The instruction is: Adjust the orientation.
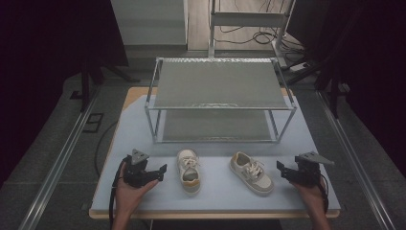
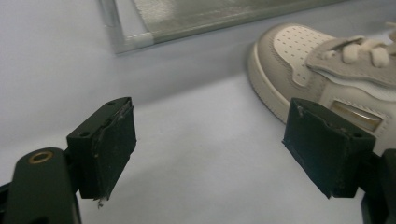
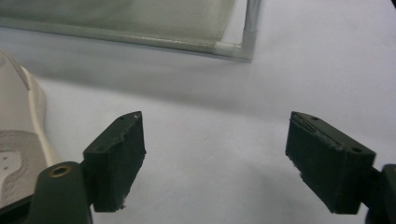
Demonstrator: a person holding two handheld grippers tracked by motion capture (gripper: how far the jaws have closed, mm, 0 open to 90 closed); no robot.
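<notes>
Two small beige-and-white sneakers lie on the pale blue table top [image 1: 215, 196]. The left shoe [image 1: 188, 170] points away from me; the right shoe [image 1: 251, 172] lies angled, toe toward the near right. My left gripper [image 1: 162, 170] rests left of the left shoe, open, with nothing between its pads [image 2: 109, 147]; the shoe's toe [image 2: 299, 60] shows beyond its right jaw. My right gripper [image 1: 280, 168] sits right of the right shoe, open and empty [image 3: 212, 158]; that shoe's edge [image 3: 18, 121] shows at the left of the right gripper view.
A two-tier metal rack [image 1: 220, 98] with mesh shelves stands at the back of the table. Its lower corner posts [image 2: 114, 28] [image 3: 250, 30] are just ahead of each gripper. Cables and a metal frame [image 1: 249, 21] lie on the floor beyond.
</notes>
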